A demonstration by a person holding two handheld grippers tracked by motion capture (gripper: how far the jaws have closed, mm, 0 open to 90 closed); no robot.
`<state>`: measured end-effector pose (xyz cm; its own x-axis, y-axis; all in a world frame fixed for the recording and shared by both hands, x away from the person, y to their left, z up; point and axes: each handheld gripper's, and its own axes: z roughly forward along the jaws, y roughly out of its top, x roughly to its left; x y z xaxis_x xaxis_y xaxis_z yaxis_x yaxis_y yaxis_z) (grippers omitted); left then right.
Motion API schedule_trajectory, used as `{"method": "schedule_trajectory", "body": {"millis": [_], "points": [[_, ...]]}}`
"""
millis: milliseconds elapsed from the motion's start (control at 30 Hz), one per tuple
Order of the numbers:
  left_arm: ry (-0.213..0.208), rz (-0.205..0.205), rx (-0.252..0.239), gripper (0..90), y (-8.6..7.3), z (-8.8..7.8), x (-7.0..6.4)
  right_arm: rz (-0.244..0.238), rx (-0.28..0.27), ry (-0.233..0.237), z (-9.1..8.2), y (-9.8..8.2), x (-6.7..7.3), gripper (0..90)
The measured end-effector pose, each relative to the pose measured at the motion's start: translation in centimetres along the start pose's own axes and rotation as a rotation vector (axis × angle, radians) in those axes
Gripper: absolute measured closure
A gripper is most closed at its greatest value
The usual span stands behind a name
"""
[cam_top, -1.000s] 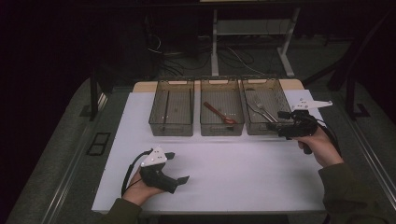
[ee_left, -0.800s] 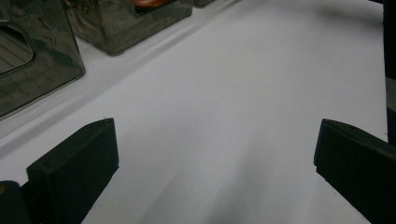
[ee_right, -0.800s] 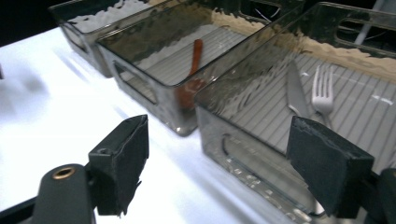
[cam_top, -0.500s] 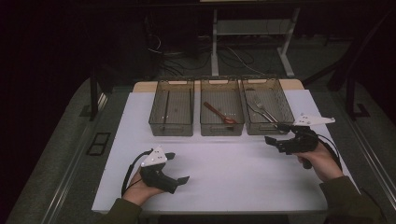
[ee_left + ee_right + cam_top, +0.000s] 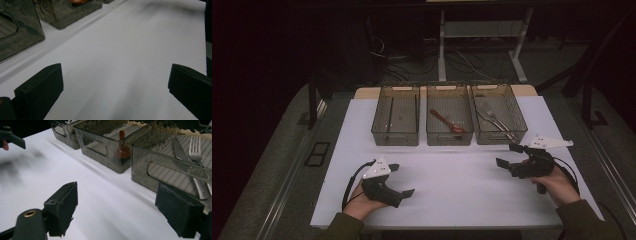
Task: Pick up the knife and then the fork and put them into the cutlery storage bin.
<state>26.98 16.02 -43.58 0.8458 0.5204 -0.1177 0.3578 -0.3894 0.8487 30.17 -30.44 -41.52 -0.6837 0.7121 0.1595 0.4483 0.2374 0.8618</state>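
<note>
Bins (image 5: pixel 449 137) stand three in a row across the far half of your white table (image 5: pixel 452 185), clear and smoky-walled, side by side with narrow gaps between them. The left bin (image 5: pixel 396 136) holds what look like thin dark sticks along its walls; what they are is too faint to tell. The middle bin (image 5: pixel 450 138) holds a reddish-brown spoon (image 5: pixel 447 121) lying at a slant. The right bin (image 5: pixel 499 134) holds a fork (image 5: pixel 492 114) and a knife (image 5: pixel 180 149) lying next to each other, handles toward you.

Your right gripper (image 5: pixel 512 156) sits just in front of the right bin's near wall, low over the table, pointing left and slightly away from you. Its jaws have just been opening and now stand wide apart with nothing between them. In the right gripper view you see bare table between the jaws, and the right bin's handle cutout (image 5: pixel 175 173) close ahead of the jaw on that view's right.

Your left gripper (image 5: pixel 401 180) rests at the near left of the table, well apart from the bins, pointing right. Its jaws are wide apart too, and in the left gripper view bare white surface lies between them. The corners of two bins appear at the upper left of that view, some way off.

Both your hands are on the gripper handles, and neither gripper touches a bin.
</note>
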Motion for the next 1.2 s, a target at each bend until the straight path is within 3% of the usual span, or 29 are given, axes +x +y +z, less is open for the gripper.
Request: {"method": "schedule_trajectory", "body": {"millis": [467, 767, 1200], "points": [[-0.001, -0.002, 0.004, 0.0, 0.0, 0.0, 0.0, -0.006, -0.004, 0.001, -0.7, -1.8, 1.1, 17.5], [-0.003, 0.004, 0.004, 0.0, 0.0, 0.1, 0.0, -0.051, 0.01, 0.007, -0.9, -2.8, 1.9, 17.5], [-0.006, 0.005, 0.003, 0.0, 0.0, 0.1, -0.2, -0.058, 0.022, 0.013, -1.3, -4.0, 2.6, 16.7]]}}
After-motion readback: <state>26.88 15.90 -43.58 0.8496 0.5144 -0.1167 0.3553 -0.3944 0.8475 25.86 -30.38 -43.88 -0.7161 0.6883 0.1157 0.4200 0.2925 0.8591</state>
